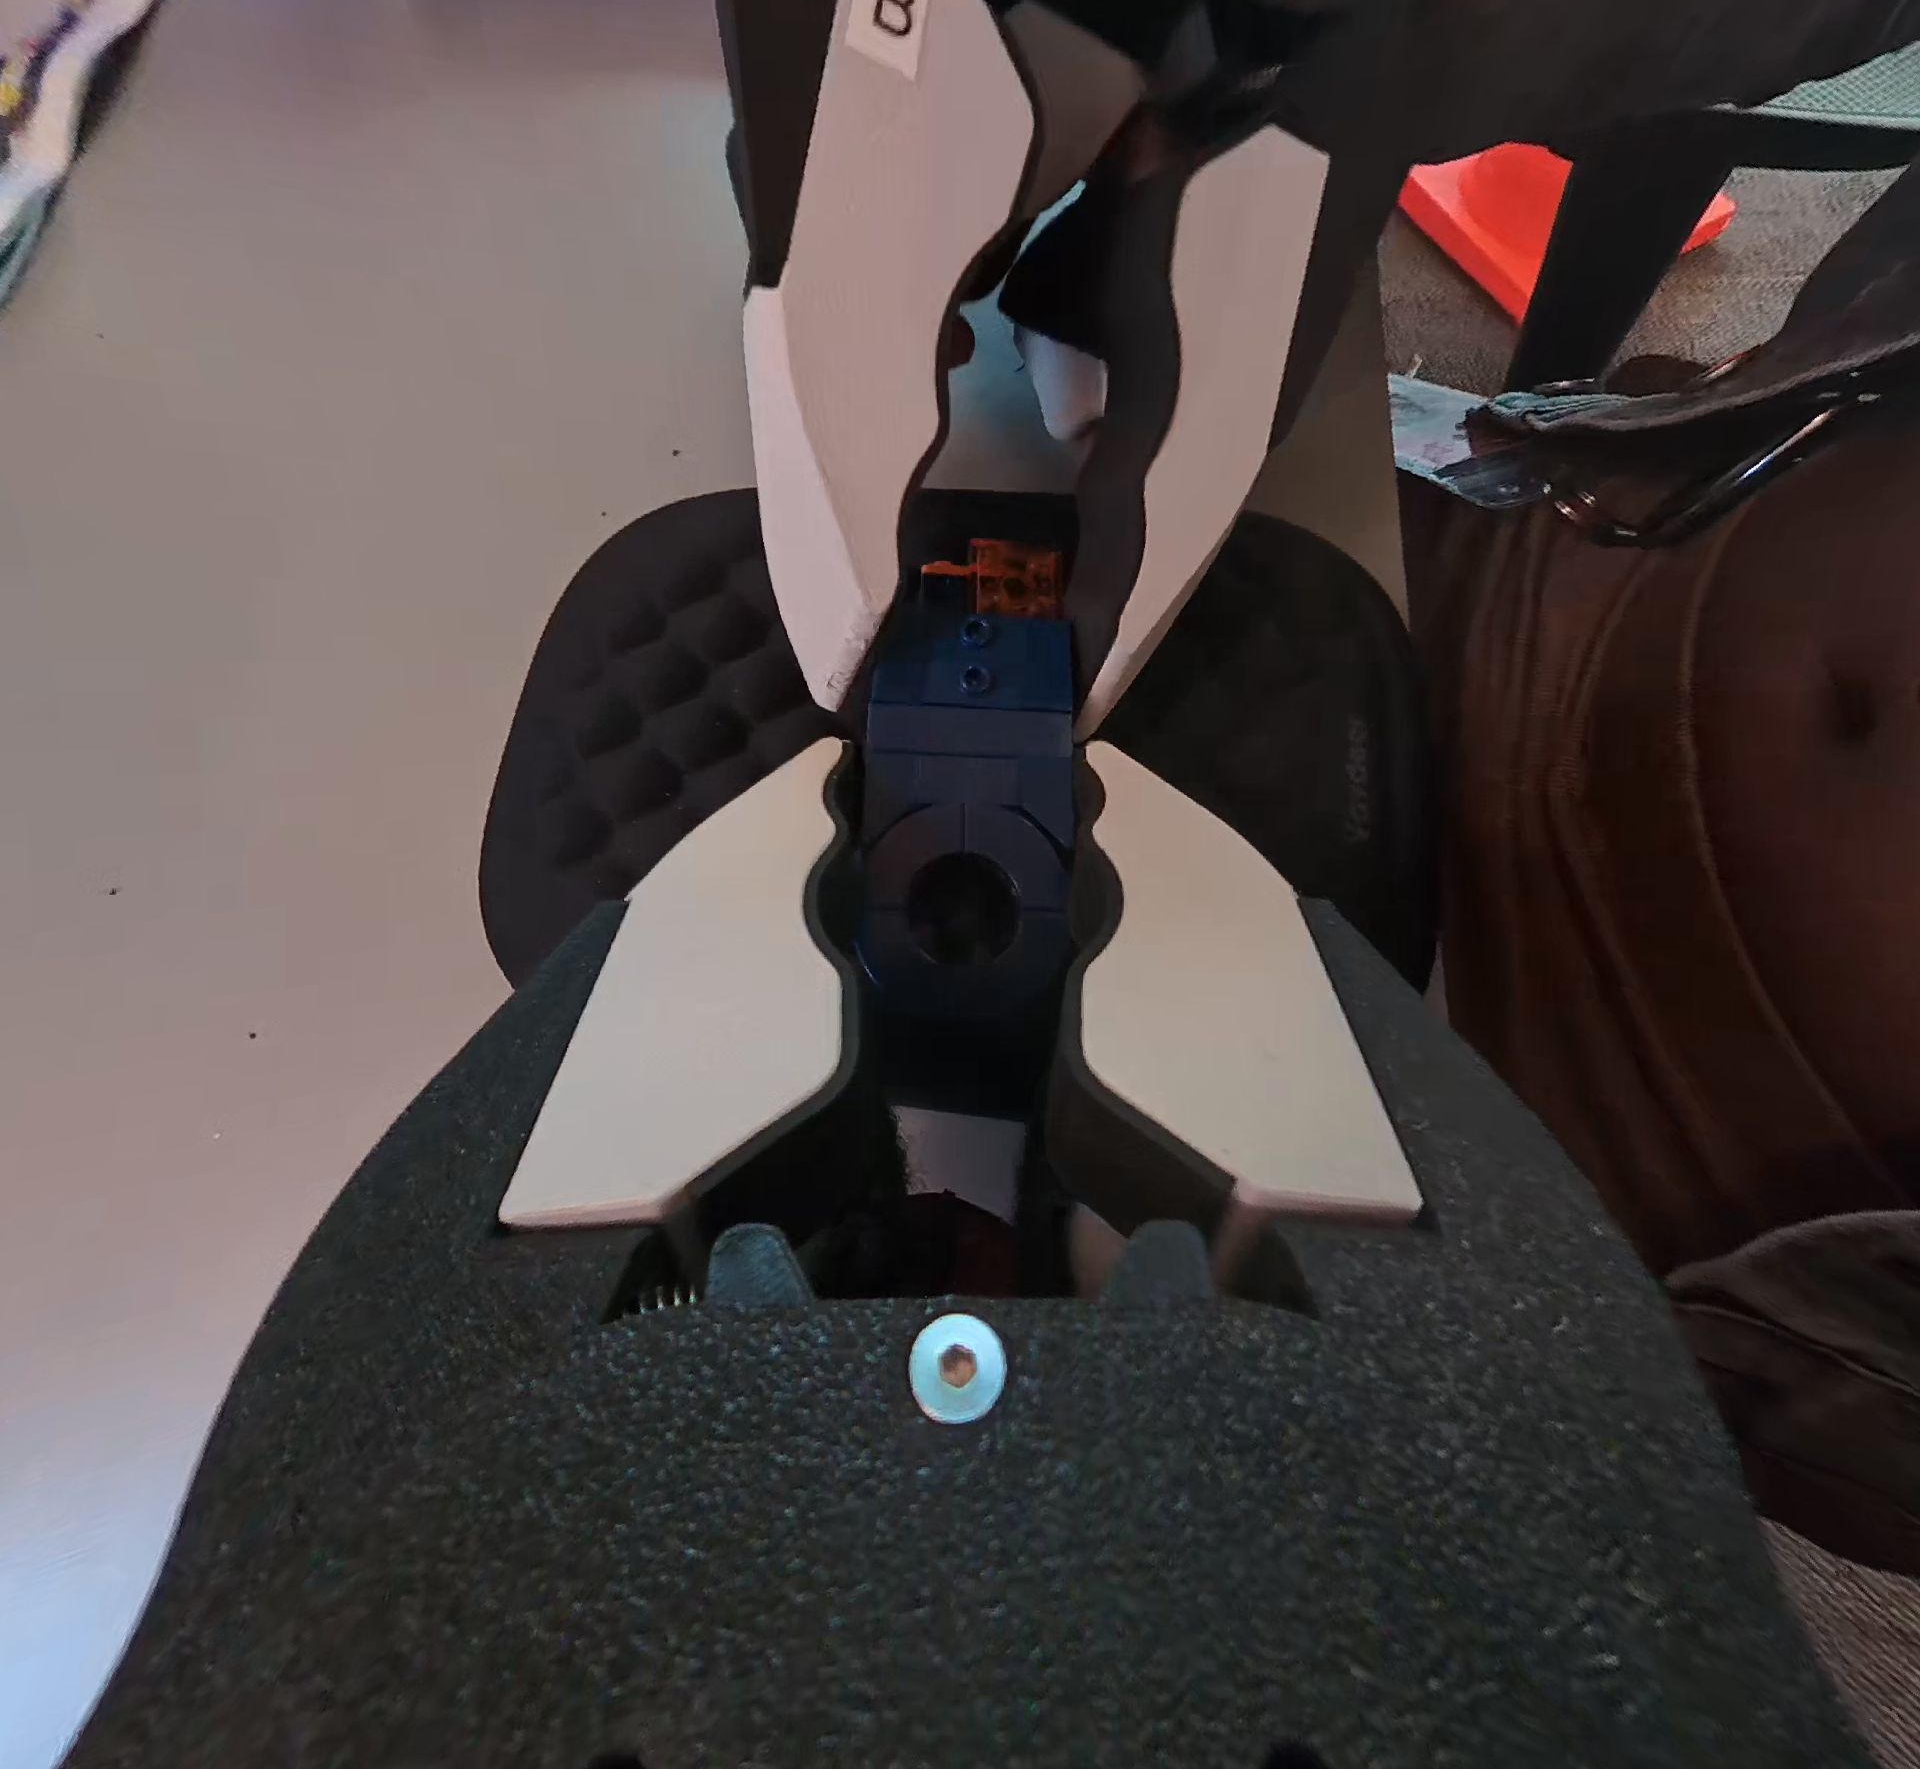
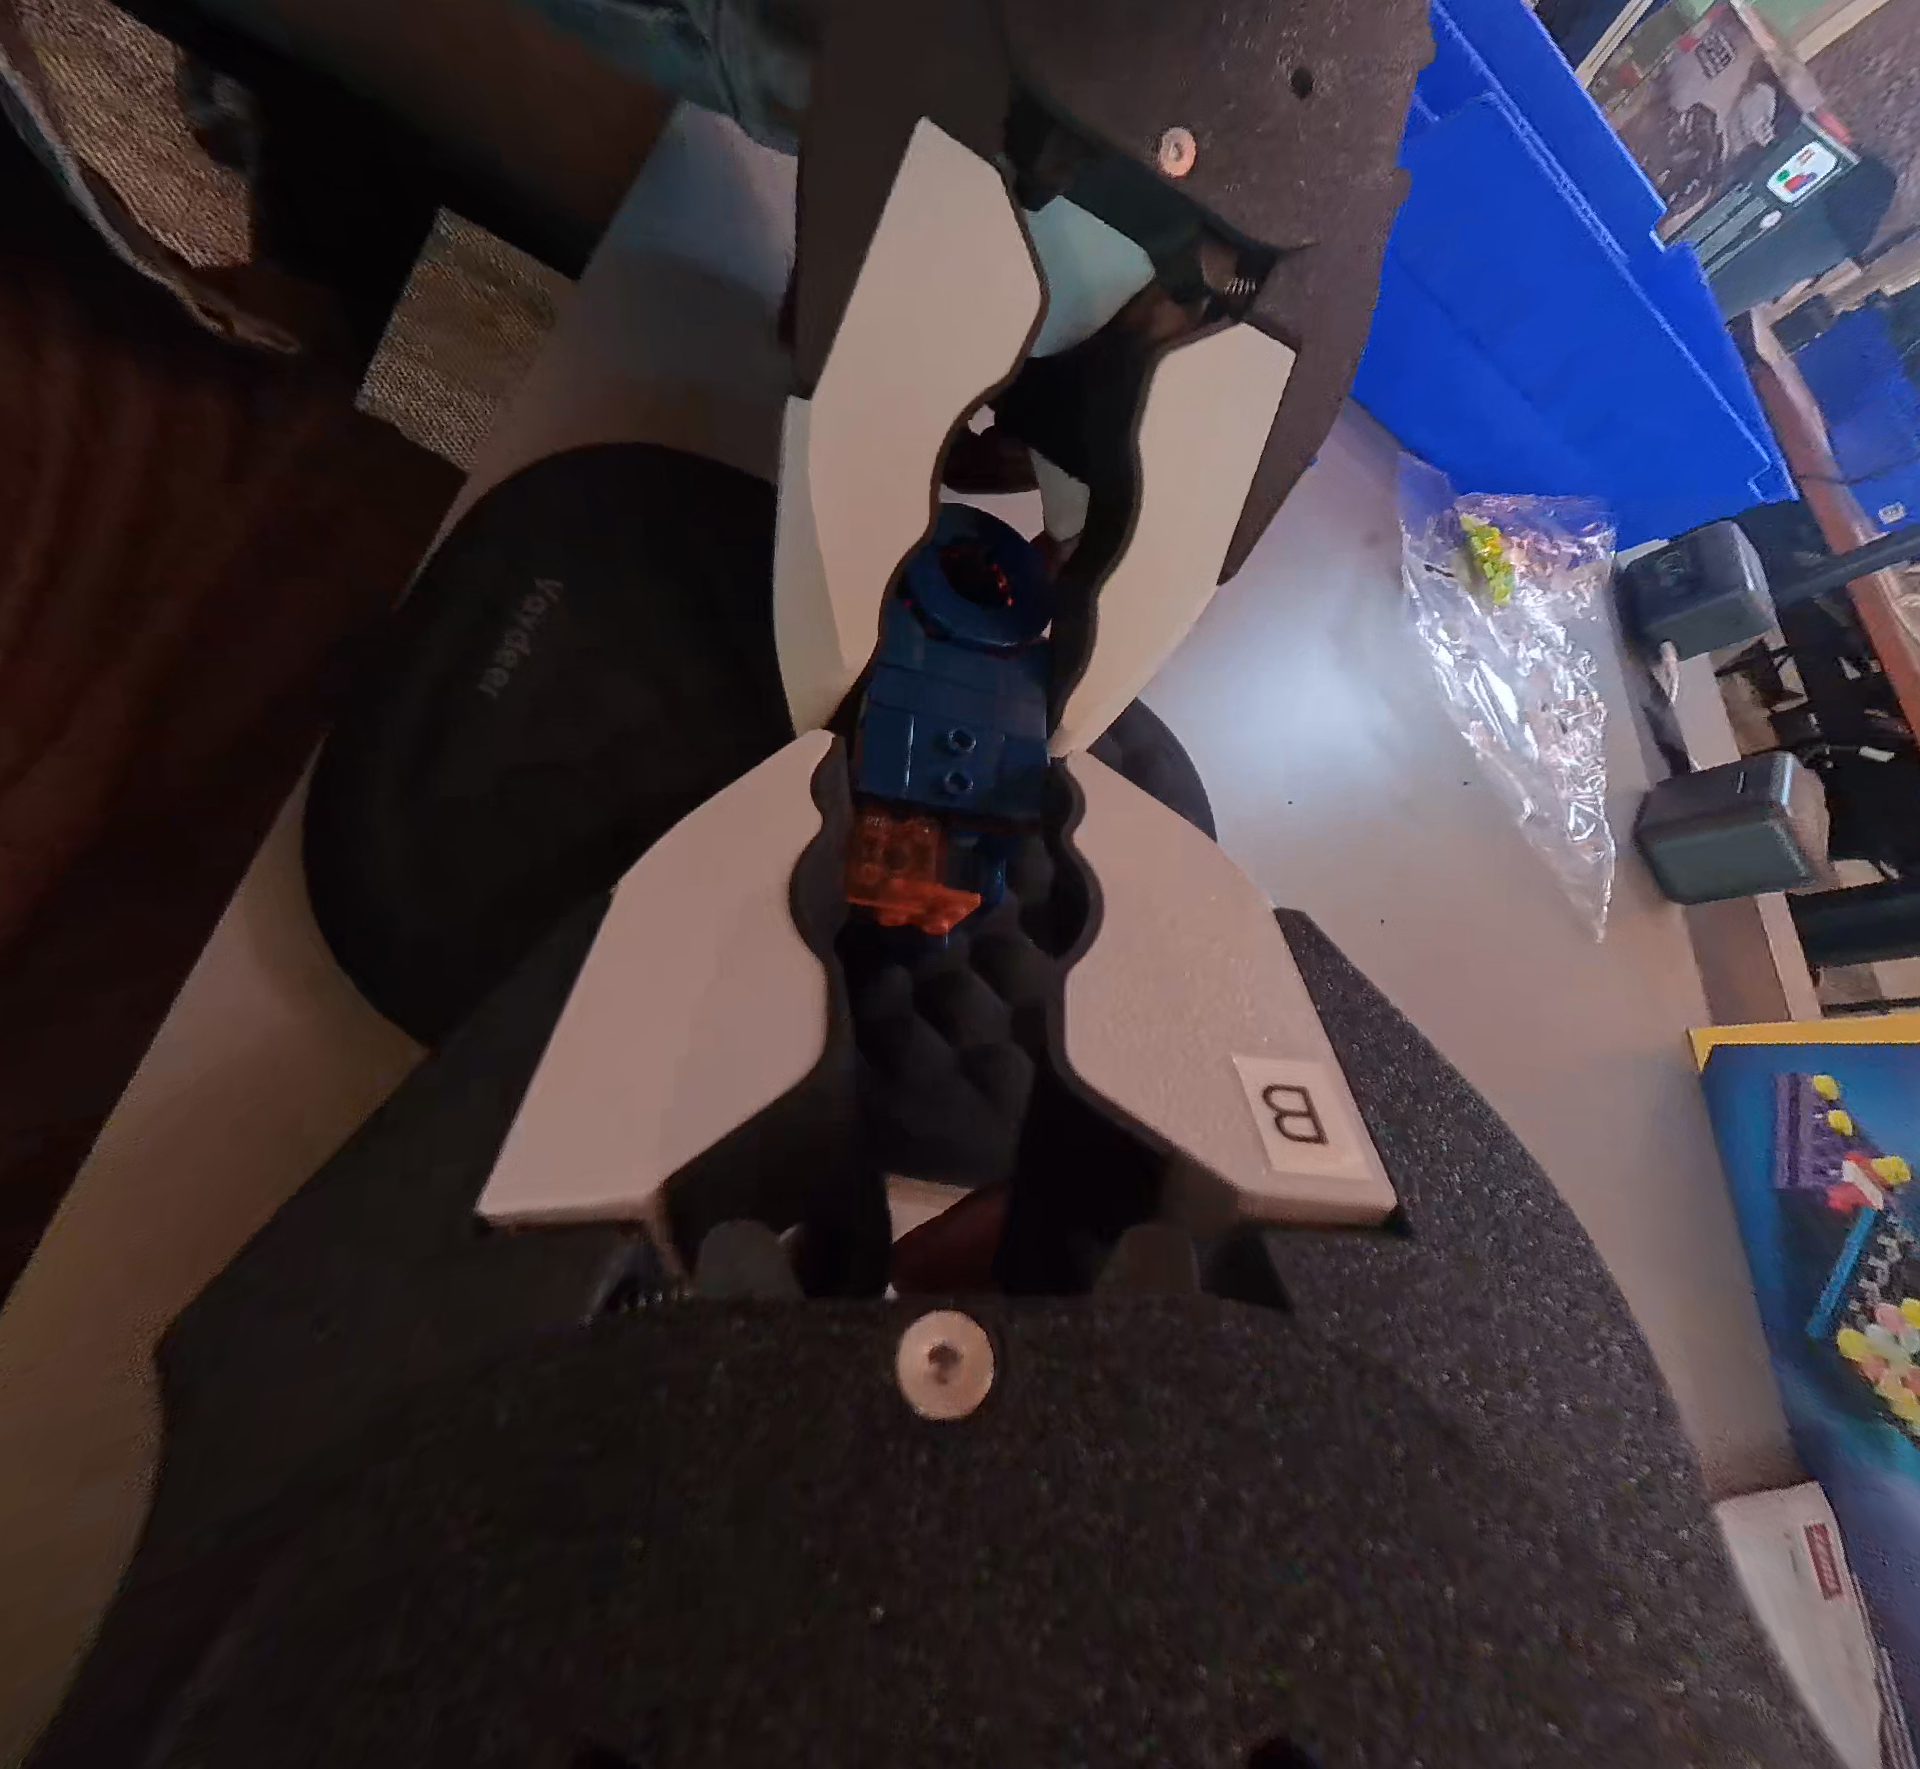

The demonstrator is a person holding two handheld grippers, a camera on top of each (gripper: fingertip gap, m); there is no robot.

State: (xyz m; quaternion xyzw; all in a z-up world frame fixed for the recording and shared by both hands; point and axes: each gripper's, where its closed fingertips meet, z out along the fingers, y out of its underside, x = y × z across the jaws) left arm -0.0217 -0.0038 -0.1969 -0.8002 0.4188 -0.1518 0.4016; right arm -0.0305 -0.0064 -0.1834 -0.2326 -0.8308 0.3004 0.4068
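My left fingers (image 1: 961,774) are clamped narrow on the ring end of a dark blue brick assembly (image 1: 966,784); my right fingers (image 2: 940,774), coming from the opposite side, pinch the same assembly (image 2: 951,711) near its other end, where a translucent orange brick (image 2: 902,867) is attached; the two pairs meet tip to tip, above a black oval foam pad (image 2: 540,732) lying at the bench's near edge; on the pale bench (image 2: 1330,784) farther off lie a clear plastic bag (image 2: 1527,680) of small pieces and a blue box (image 2: 1829,1252); blue bins (image 2: 1538,285) stand at the far edge.
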